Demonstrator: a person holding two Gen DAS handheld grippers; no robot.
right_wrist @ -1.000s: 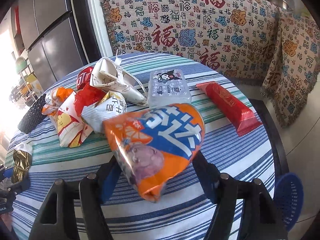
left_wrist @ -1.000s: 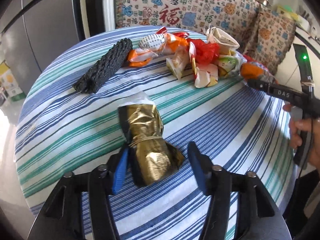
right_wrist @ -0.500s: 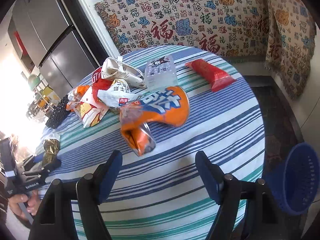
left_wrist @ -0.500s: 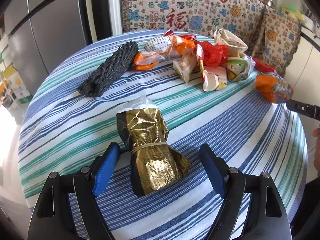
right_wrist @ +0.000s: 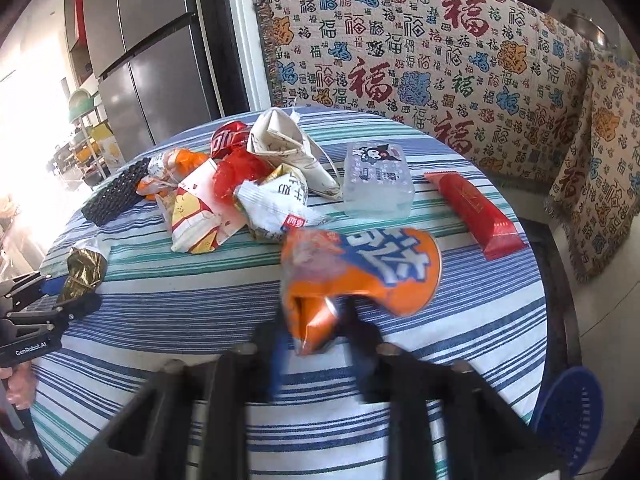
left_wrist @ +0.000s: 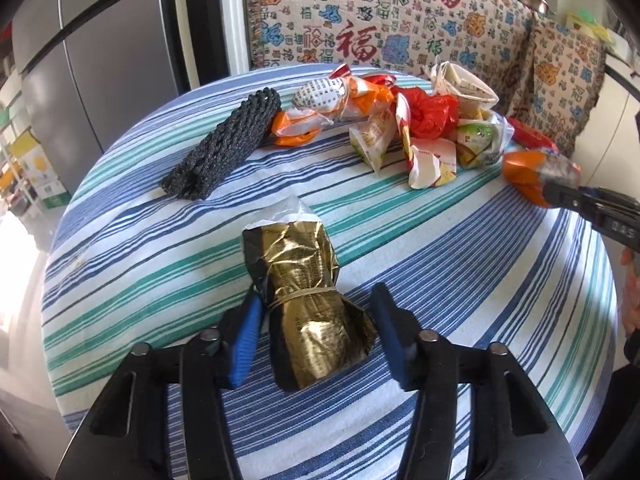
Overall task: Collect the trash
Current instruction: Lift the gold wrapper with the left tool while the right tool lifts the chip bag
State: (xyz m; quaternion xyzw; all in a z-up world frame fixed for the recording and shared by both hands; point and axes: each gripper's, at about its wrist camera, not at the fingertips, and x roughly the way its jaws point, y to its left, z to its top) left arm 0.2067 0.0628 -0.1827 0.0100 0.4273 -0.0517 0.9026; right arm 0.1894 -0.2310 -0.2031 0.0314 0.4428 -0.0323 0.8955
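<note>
Right wrist view: your round table, draped in a blue, teal and white striped cloth, fills the frame, and off its near right edge sits a blue perforated plastic basket, the likeliest place for the rubbish and nearer your right hand than your left. Your right gripper has just been closing and now pinches the crumpled lower end of the orange snack bag, a glossy, puffy foil pack whose long axis runs up and away from the tongs toward the right. Behind it lies the heap of crinkled wrappers, then a frosted plastic box, a flat red packet and a knobbly black foam sleeve.

Left wrist view: your left gripper has also been closing; its blue pads straddle the gold foil packet, the left pad touching at the rubber-banded waist, the right pad apart from it, so nothing is gripped there yet. That packet lies straight ahead, its long axis in line with the tongs, creased and metallic, with a clear film tuft at its far end.
</note>
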